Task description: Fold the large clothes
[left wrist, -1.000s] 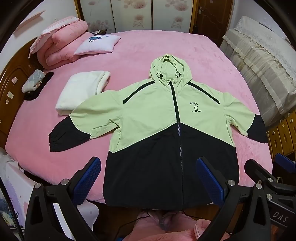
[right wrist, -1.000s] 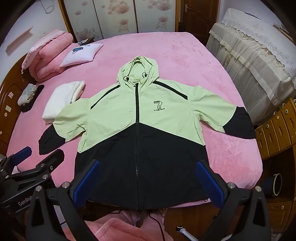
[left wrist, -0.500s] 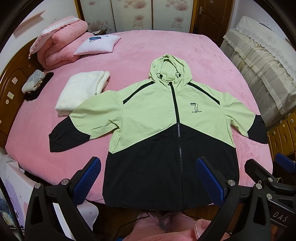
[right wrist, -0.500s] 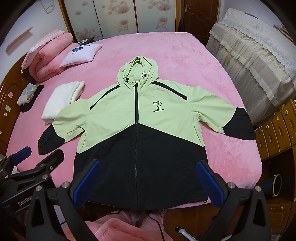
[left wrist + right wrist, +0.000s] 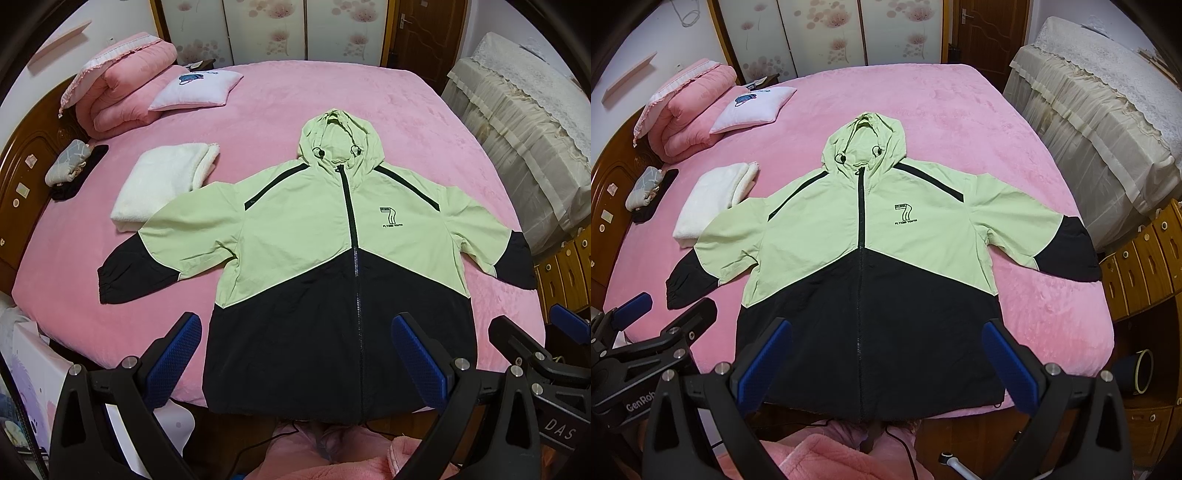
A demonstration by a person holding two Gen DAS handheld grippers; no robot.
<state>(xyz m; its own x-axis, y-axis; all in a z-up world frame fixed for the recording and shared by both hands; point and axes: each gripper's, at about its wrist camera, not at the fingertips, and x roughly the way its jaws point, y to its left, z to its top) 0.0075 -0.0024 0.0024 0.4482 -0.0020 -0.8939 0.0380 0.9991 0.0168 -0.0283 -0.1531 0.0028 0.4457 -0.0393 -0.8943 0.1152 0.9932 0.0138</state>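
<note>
Bedroom: a pink bedspread [image 5: 332, 96] is seen covering the bed, with a folded white blanket [image 5: 162, 181] at ten o'clock of the jacket and a white pillow [image 5: 195, 90] beyond it.
Jacket: a hooded jacket [image 5: 332, 258], lime green above and black below, is laid flat and zipped, sleeves spread to either side.
Left gripper: the left gripper [image 5: 295, 354] is held above the black hem, jaws wide apart, nothing gripped.
Right gripper: the right gripper [image 5: 886, 354] is held likewise, jaws wide apart.
Axis: the hood is pointed to twelve o'clock, the hem to six.
</note>
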